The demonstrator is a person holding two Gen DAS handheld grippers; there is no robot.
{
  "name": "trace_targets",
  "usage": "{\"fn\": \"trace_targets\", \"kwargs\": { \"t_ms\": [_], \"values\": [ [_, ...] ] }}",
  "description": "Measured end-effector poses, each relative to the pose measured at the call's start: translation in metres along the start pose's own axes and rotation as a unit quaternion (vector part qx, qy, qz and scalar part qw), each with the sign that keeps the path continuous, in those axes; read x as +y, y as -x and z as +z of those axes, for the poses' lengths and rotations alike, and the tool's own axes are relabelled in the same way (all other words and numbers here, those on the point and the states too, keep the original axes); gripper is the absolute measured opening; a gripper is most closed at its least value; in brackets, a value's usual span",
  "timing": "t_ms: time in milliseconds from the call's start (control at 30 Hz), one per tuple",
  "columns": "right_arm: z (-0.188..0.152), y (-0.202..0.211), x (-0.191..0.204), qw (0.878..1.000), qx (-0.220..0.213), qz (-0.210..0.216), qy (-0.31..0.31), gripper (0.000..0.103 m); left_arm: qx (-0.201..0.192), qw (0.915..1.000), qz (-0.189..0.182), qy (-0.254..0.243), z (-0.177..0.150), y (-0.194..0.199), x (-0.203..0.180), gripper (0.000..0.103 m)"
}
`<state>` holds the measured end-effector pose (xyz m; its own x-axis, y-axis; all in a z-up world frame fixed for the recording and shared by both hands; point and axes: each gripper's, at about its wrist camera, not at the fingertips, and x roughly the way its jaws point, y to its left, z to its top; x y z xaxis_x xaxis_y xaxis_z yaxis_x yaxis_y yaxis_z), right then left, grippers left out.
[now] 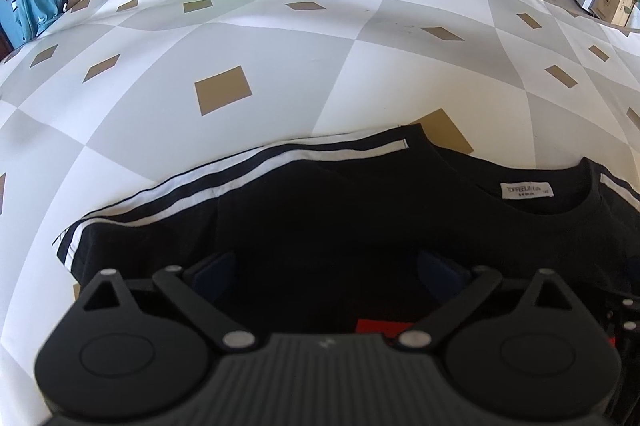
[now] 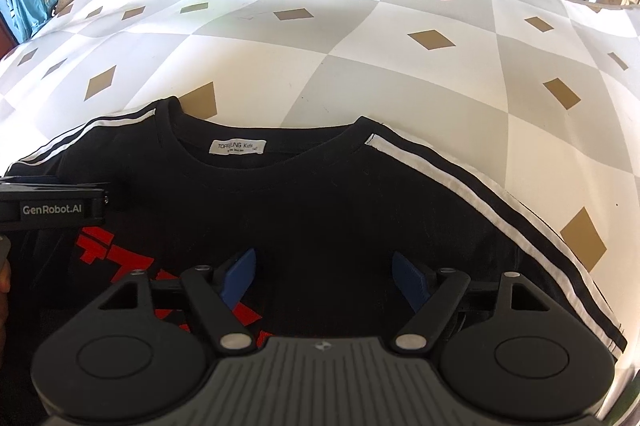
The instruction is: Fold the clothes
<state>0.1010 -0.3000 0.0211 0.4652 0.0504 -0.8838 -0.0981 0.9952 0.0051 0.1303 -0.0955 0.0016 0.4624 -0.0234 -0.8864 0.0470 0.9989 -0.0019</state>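
Left wrist view: a black T-shirt [image 1: 320, 226] lies face up on a tablecloth [image 1: 280, 66] checked in grey and white with tan diamonds, its collar toward the far side of the table. The left sleeve [image 1: 200, 178], edged with white stripes, runs out to the left of the left gripper [image 1: 326, 272], whose blue pads stand wide apart over the chest with no cloth between them. A neck label [image 1: 527, 191] marks the collar, up and to the right of this gripper.

Right wrist view: the same shirt spreads flat, collar and label [image 2: 238, 146] ahead of the right gripper [image 2: 324, 278], which hangs over the chest with its fingers [image 2: 240, 278] spread wide and holding nothing. A red print [image 2: 120, 258] lies to its left; the striped right shoulder and sleeve [image 2: 500, 218] slope away to its right, down to the near table edge. The left gripper's body enters at the left margin.

The shirt's long axis runs from collar toward the viewer, along both sets of fingers. Each sleeve lies outboard of the gripper on its own side, so each gripper is the nearer one to its own sleeve. The hem is out of view, so how much of the garment may already be folded cannot be told.
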Motion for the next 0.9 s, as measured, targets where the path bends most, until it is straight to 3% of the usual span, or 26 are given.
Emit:
{"fn": "trace_targets", "kwargs": {
  "t_ms": [433,900],
  "values": [
    [0.017,-0.018,0.010,0.999,-0.026,-0.023,0.014,0.086,-0.010,0.9999,0.001,0.004,0.015,-0.013,0.004,0.103],
    [0.033,-0.032,0.020,0.998,-0.052,-0.033,0.006,0.088,-0.020,0.9991,0.019,0.031,0.027,-0.022,0.007,0.103]
  ]
}}
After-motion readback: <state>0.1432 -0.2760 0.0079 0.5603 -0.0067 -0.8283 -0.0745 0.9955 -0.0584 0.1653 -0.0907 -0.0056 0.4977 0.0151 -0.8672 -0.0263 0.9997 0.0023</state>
